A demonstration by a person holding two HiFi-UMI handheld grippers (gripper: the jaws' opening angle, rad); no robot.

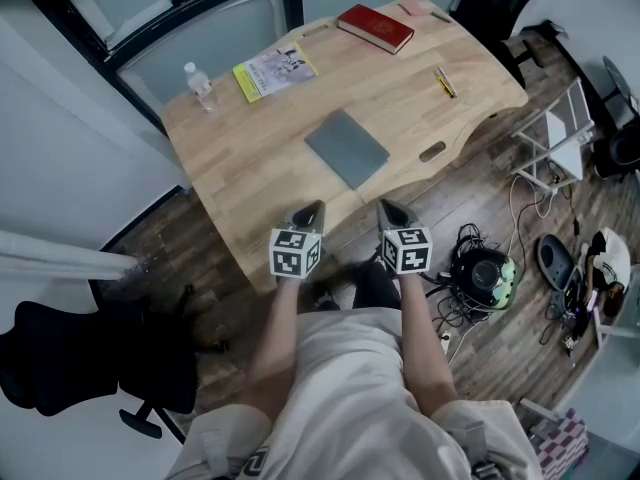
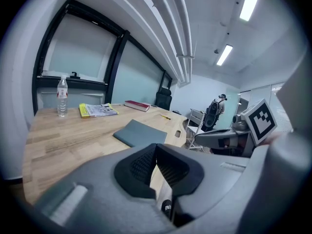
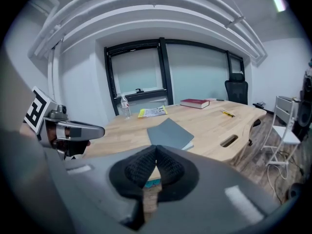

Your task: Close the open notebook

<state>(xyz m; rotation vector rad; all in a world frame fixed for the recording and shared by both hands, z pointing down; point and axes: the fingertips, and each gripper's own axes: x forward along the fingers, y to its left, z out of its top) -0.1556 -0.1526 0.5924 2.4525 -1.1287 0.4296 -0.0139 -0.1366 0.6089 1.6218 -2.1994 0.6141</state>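
A grey notebook (image 1: 346,147) lies shut and flat near the front middle of the wooden table (image 1: 250,168); it shows also in the left gripper view (image 2: 140,132) and the right gripper view (image 3: 169,133). My left gripper (image 1: 309,211) hangs at the table's near edge, short of the notebook, its jaws shut on nothing (image 2: 156,147). Beside it my right gripper (image 1: 391,210) is likewise shut and empty (image 3: 155,150). Neither touches the notebook.
A red book (image 1: 375,28), a yellow booklet (image 1: 273,71), a water bottle (image 1: 201,86) and a yellow pen (image 1: 444,82) lie farther back on the table. A black chair (image 1: 90,363) stands at left; cables and a round black device (image 1: 482,271) lie on the floor at right.
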